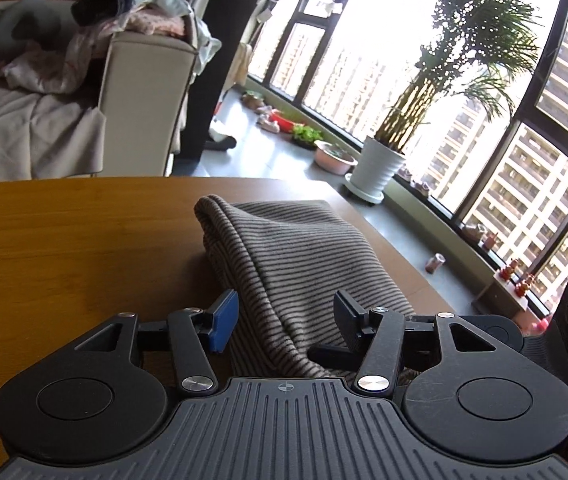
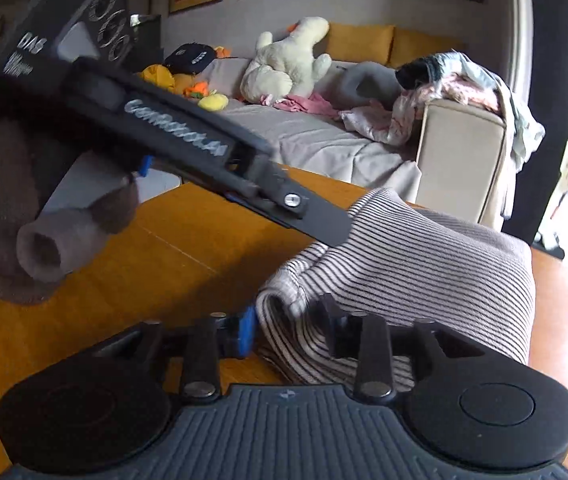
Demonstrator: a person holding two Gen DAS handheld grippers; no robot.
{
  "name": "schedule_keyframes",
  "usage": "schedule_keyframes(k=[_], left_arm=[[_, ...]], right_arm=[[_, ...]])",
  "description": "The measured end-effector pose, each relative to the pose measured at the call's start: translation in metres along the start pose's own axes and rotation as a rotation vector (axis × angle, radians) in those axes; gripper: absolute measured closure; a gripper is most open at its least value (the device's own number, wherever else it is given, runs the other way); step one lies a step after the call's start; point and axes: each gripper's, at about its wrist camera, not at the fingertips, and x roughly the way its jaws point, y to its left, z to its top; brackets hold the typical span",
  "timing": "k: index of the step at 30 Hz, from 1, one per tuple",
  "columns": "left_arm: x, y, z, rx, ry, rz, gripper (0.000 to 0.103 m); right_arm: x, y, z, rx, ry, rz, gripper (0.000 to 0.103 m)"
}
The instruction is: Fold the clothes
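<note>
Straddling striped garment (image 1: 284,264) bundled at table (image 1: 64,248) right edge | left gripper (image 1: 285,320) spread, right gripper (image 2: 287,330) spread, neither pinching | risk: layers slipping apart, bundle sliding off edge.

Striped grey garment (image 1: 284,264) lies folded (edge bunched) on table (image 1: 64,240)

White "GenRobot.AI" lettering runs along black body of left gripper (image 2: 325,226), seen from right wrist view. "DAS" on its rear housing; line beneath too blurred to read.
</note>
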Motion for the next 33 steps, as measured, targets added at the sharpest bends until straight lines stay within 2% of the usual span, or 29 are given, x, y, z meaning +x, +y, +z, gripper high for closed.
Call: schedule_keyframes(k=[1, 2, 7, 11, 13, 15, 16, 17, 18, 20, 24, 26, 28, 31, 33], left_arm=[[0.002, -0.001, -0.001, 0.006, 0.005, 0.002, 0.047], [0.004, -0.002, -0.002, 0.012, 0.011, 0.011, 0.049], [0.013, 0.003, -0.004, 0.032, 0.044, 0.063, 0.047], [0.019, 0.01, -0.008, 0.033, 0.055, 0.074, 0.044], [0.023, 0.012, -0.01, 0.034, 0.055, 0.078, 0.043], [0.026, 0.015, -0.01, 0.034, 0.056, 0.081, 0.041], [0.025, 0.015, -0.011, 0.034, 0.058, 0.08, 0.038], [0.024, 0.016, -0.011, 0.034, 0.06, 0.08, 0.038], [0.024, 0.016, -0.012, 0.034, 0.062, 0.08, 0.038], [0.019, 0.016, -0.011, 0.031, 0.062, 0.082, 0.038], [0.001, 0.013, 0.003, -0.014, 0.014, 0.057, 0.042], [0.0, 0.011, 0.016, -0.063, 0.004, -0.002, 0.034], [0.012, 0.012, 0.013, -0.078, 0.035, 0.0, 0.027], [0.031, 0.013, 0.009, -0.101, 0.083, 0.005, 0.028], [0.043, 0.014, 0.007, -0.116, 0.114, 0.009, 0.024]], right_arm=[[-0.002, 0.003, 0.0, -0.018, -0.009, 0.013, 0.032], [-0.005, 0.005, 0.0, -0.03, -0.014, 0.024, 0.028], [-0.025, -0.013, 0.003, -0.009, -0.043, 0.001, 0.028], [-0.044, -0.045, 0.003, 0.108, -0.078, -0.08, 0.026], [-0.036, -0.056, -0.004, 0.138, -0.029, -0.161, 0.023], [-0.016, -0.065, -0.017, 0.141, 0.07, -0.246, 0.02], [-0.013, -0.07, -0.023, 0.18, 0.071, -0.248, 0.009], [-0.01, -0.075, -0.028, 0.225, 0.074, -0.246, 0.006], [-0.009, -0.082, -0.03, 0.288, 0.081, -0.224, 0.005], [-0.007, -0.088, -0.031, 0.333, 0.084, -0.205, 0.004], [-0.014, -0.087, -0.038, 0.297, 0.07, -0.215, 0.004], [-0.015, -0.087, -0.039, 0.301, 0.068, -0.213, 0.004], [-0.015, -0.088, -0.039, 0.302, 0.065, -0.212, 0.004], [-0.023, -0.097, -0.036, 0.339, 0.062, -0.177, 0.004], [-0.032, -0.109, -0.034, 0.393, 0.053, -0.136, 0.005]])
